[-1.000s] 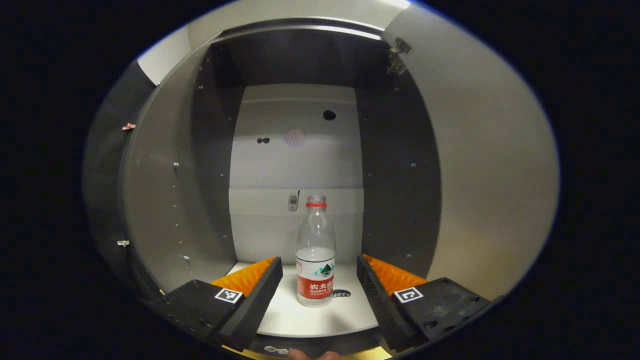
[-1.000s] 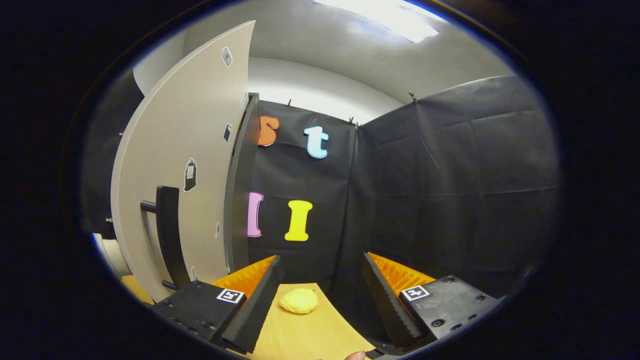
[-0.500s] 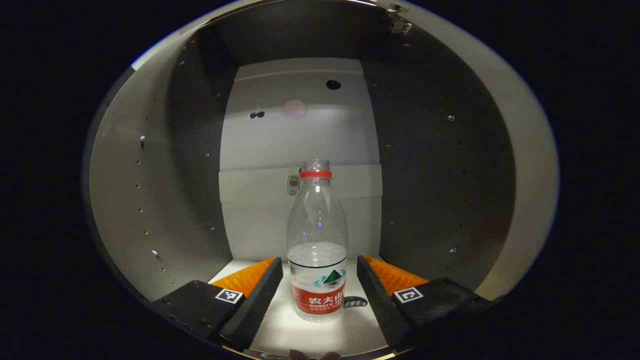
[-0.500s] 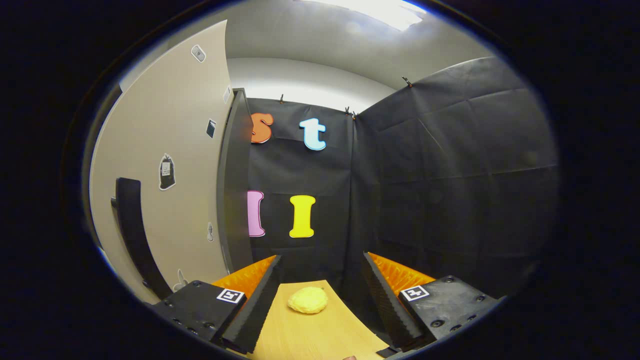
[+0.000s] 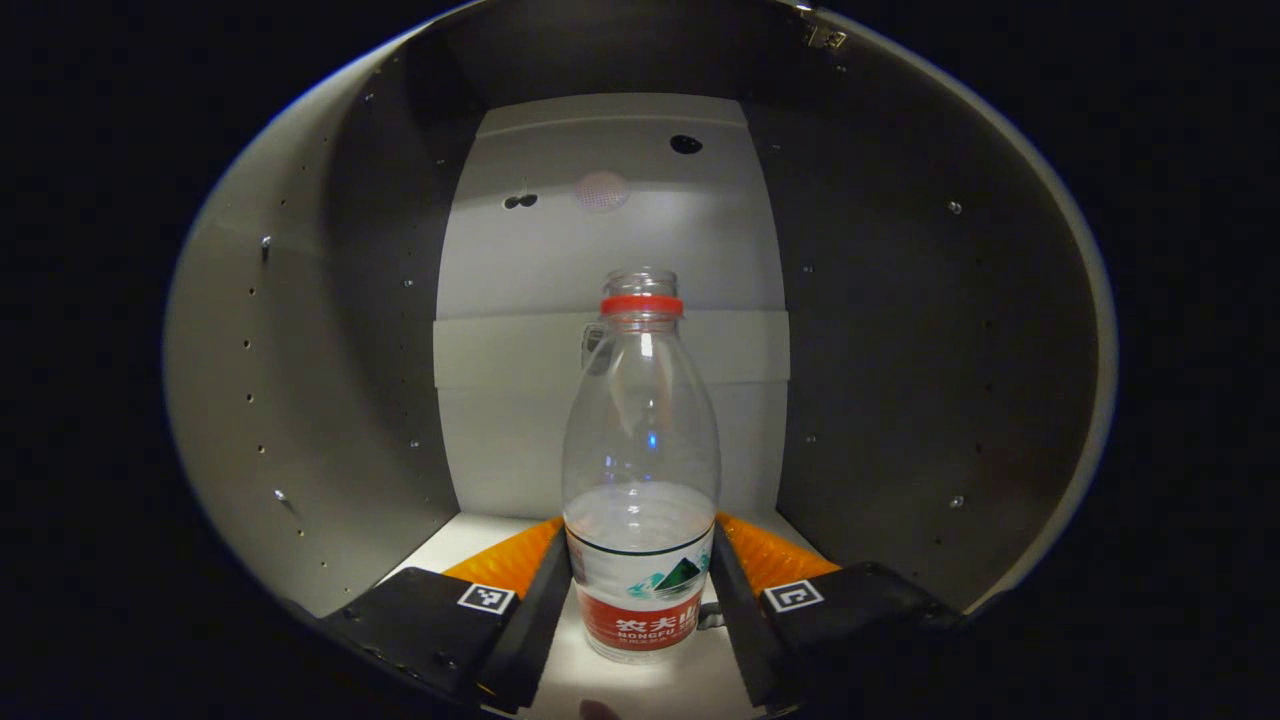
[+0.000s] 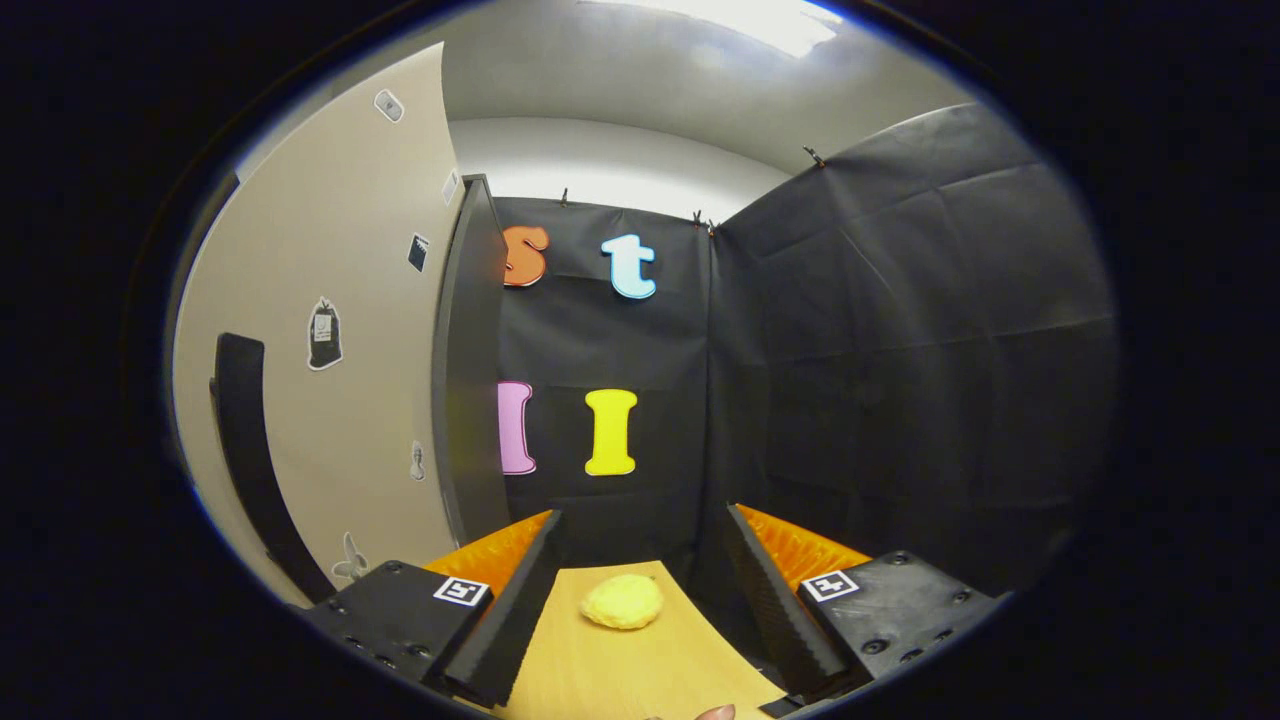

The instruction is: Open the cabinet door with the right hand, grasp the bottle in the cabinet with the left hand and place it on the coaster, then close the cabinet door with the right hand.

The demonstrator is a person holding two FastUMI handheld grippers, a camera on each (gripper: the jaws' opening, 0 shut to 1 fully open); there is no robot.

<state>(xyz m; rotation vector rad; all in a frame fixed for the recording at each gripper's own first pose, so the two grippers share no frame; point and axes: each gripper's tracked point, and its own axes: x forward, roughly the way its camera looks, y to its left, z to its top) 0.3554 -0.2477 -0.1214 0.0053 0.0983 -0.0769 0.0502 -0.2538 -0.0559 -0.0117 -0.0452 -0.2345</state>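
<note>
Bottle (image 5: 640, 470): upright in the cabinet (image 5: 300, 400).
Left gripper (image 5: 640, 590): moved in; fingers now touch both bottle sides. Ready to lift.
Right gripper (image 6: 640, 590): wide, empty, beside the open door (image 6: 340, 300).

Readable text: none that I'm quoting. The bottle (image 5: 640, 440) is carrying a red and white label (image 5: 640, 615) with printed characters and a small mountain logo, and it's facing the left gripper view. Each finger block of the left tongs (image 5: 640, 545) is showing a square black-and-white coded marker (image 5: 486, 598), pattern only, no digits. The right tongs (image 6: 645, 525) are showing the same kind of marker (image 6: 461, 591) on each block. The cabinet door (image 6: 330, 200) is wearing several small stickers (image 6: 323, 334), all too small to read. No numbers are showing anywhere.
</note>
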